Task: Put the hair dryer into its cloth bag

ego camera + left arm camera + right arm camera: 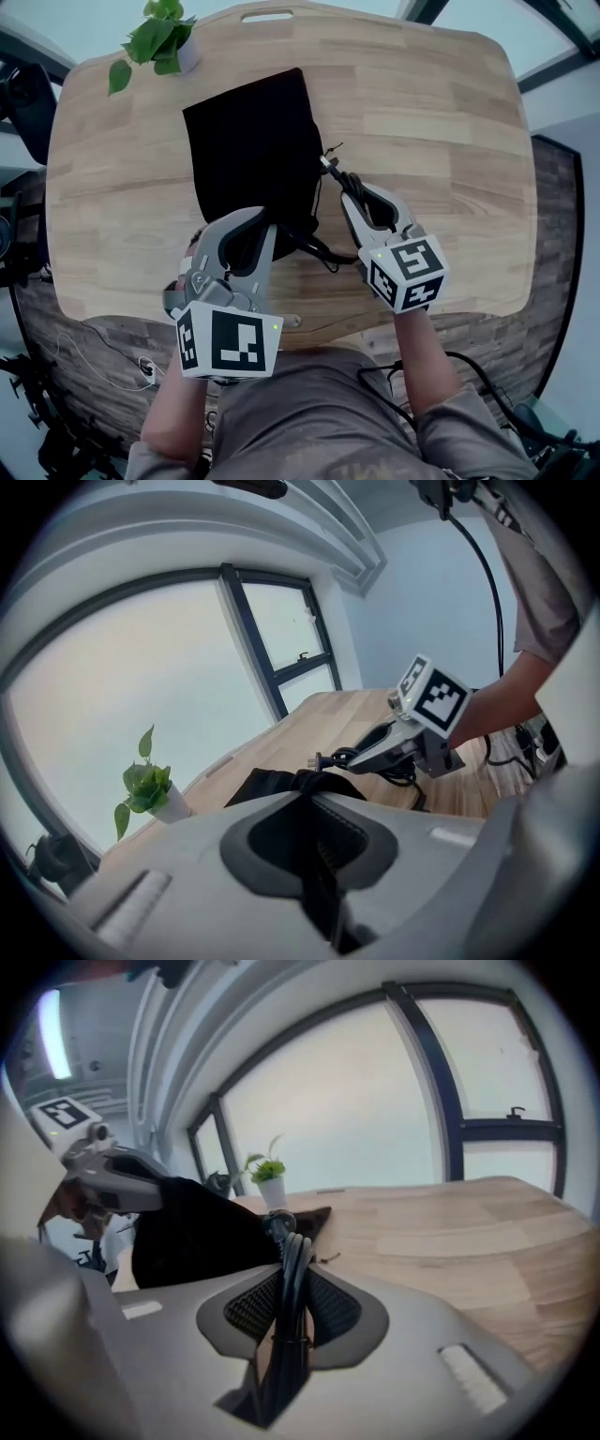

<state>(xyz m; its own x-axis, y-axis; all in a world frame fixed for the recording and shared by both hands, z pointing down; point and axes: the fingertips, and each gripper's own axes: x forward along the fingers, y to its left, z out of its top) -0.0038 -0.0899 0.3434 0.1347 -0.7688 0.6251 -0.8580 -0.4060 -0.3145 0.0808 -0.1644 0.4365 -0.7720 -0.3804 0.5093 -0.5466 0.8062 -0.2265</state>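
The left tongs pinch the edge of the black cloth bag lying on the worktop. The right tongs clamp the bundled cord.

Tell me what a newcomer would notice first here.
The black cloth bag lies centre of the wooden table, near edge pinched by the left gripper. The right gripper beside it clamps a bundled black cord, plug forward. A potted plant sits at the far-left corner.
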